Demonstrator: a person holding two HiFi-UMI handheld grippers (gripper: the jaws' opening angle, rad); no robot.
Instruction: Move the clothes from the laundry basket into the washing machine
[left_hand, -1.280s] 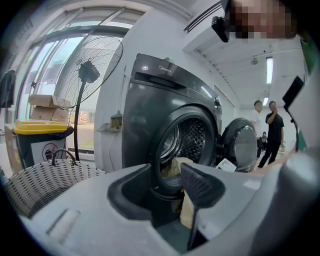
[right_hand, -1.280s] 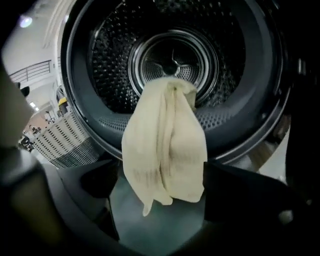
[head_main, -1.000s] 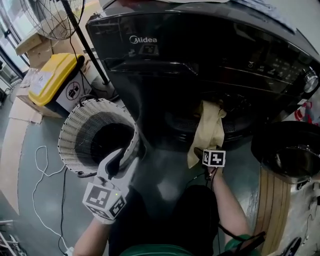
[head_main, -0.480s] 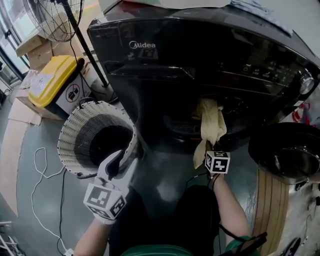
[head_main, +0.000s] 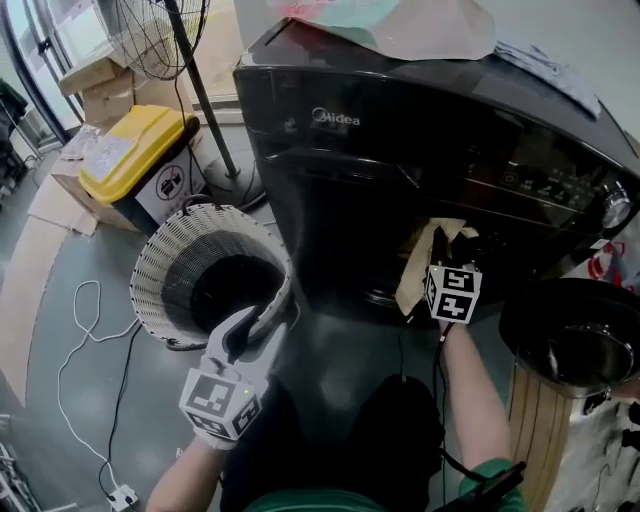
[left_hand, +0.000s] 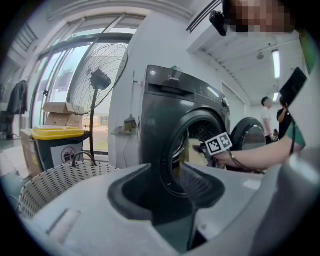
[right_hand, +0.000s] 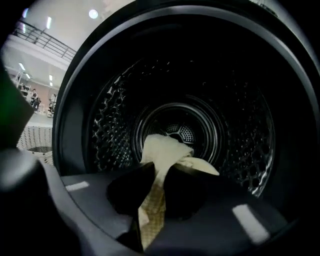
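The right gripper (head_main: 436, 262) is up at the open mouth of the black washing machine (head_main: 400, 140), its jaws just closed on a pale yellow cloth (head_main: 414, 282) that hangs over the lip. The left gripper (head_main: 258, 320) hovers at the near rim of the white laundry basket (head_main: 158, 262), jaws apart. The machine's round door (head_main: 570, 335) stands open on the right, and a yellow-lidded bin (head_main: 135, 150) sits beyond the basket.

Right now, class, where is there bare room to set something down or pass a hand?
Free: floor between basket and yellow bin; drum behind the cloth. Crowded: the door mouth, where the right gripper clamps it.
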